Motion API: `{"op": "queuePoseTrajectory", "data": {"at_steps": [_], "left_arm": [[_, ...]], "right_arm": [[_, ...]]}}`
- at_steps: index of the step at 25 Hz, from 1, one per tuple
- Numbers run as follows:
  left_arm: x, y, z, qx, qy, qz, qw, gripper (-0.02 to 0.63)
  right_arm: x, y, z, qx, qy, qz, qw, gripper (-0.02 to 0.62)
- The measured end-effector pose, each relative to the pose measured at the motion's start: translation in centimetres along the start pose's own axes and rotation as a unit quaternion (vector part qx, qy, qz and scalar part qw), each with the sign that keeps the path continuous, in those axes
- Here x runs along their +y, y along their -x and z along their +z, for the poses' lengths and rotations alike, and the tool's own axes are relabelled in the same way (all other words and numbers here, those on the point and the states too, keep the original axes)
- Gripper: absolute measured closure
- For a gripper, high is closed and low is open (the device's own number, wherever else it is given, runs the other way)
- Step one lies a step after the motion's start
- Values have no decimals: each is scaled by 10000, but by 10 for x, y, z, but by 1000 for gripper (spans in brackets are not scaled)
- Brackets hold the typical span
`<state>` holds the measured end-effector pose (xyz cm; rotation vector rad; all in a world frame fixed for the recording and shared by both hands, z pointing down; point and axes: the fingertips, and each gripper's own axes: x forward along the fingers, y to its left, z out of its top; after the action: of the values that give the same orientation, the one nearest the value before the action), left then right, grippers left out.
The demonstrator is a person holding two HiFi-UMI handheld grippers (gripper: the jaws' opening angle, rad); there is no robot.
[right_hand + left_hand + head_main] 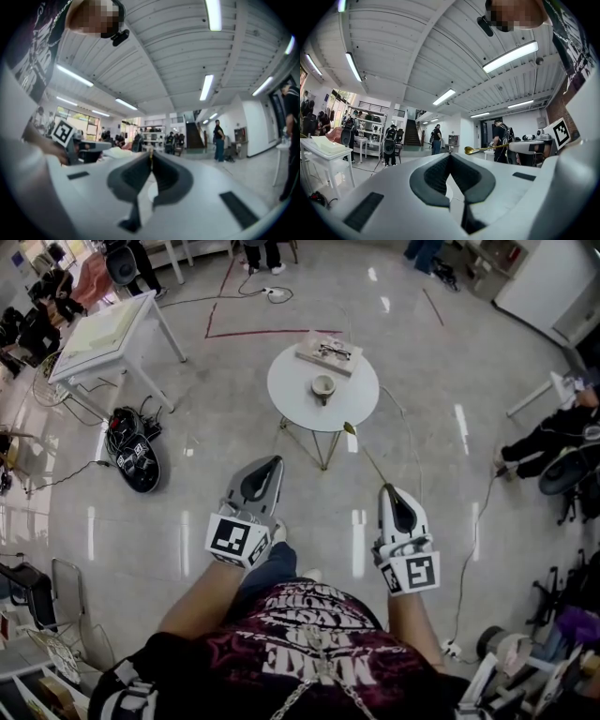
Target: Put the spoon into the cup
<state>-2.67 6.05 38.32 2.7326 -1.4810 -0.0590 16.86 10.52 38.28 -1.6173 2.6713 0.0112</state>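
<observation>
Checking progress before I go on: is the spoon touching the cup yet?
Apart. Head view: the spoon, held by the right gripper, ends short of the cup, bare table between.

dark maroon t-shirt (281, 657) with white lettering, blue jeans (267, 570), silver chain (323, 673).

spoon (365, 454): gold-toned metal, shiny
cup (323, 384): glazed, ceramic-looking
table (291, 392): smooth white top, faint sheen
floor (216, 418): polished, mirror-glossy
right gripper (387, 488): smooth matt plastic, ribbed dark pads (131, 176)
shirt (319, 643), 6 o'clock: printed cloth
</observation>
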Motion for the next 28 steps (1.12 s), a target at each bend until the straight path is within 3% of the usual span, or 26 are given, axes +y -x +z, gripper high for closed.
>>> {"op": "queuePoseTrajectory", "data": {"at_steps": [28], "left_arm": [[102, -83, 10, -49, 23, -316, 9995, 578]], "right_arm": [[-11, -120, -1, 3, -31, -350, 9994, 560]]}}
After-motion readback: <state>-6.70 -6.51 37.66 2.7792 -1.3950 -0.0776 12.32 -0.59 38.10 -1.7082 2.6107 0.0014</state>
